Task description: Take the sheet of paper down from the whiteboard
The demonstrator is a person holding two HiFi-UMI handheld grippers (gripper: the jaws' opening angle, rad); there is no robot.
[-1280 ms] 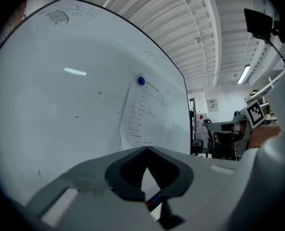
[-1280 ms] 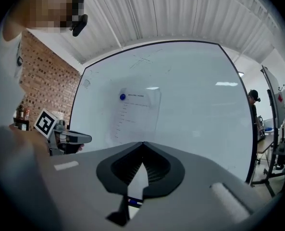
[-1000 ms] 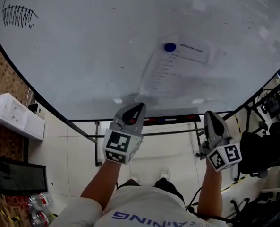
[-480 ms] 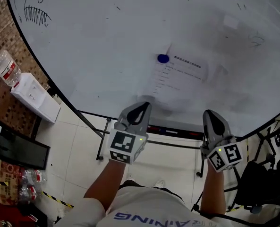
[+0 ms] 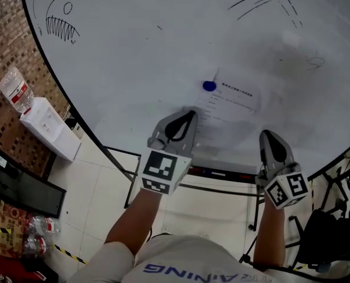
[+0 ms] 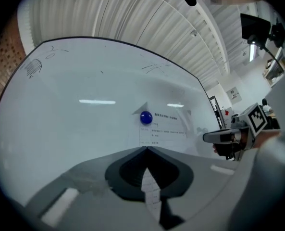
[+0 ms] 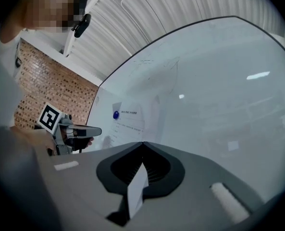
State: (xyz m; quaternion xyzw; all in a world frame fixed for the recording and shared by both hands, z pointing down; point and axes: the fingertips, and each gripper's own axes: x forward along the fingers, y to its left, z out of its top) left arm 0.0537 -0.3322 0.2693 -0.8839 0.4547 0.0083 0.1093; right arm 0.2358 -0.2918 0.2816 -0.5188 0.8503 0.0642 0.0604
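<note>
A white printed sheet of paper (image 5: 231, 102) hangs on the whiteboard (image 5: 133, 58), pinned at its upper left corner by a round blue magnet (image 5: 209, 86). My left gripper (image 5: 189, 114) is shut and empty, its tip just below and left of the magnet, near the sheet's lower left edge. Lower and to the right, my right gripper (image 5: 268, 136) is also shut and empty, below the sheet's right part. In the left gripper view the sheet (image 6: 170, 129) and magnet (image 6: 145, 118) lie straight ahead of the closed tip (image 6: 146, 148). The right gripper view shows the sheet (image 7: 129, 121) to the left of its tip (image 7: 142, 142).
A fish sketch (image 5: 59, 22) and other pen marks are on the board. The board's tray (image 5: 222, 173) and stand legs are below. A white box (image 5: 48, 128) and water bottle (image 5: 15, 90) stand left by the brick wall, with a black screen (image 5: 21, 187). A dark chair (image 5: 334, 229) is at right.
Both grippers have risen toward the board. The left one climbed from below the board's lower edge to beside the sheet. Both stayed shut.
</note>
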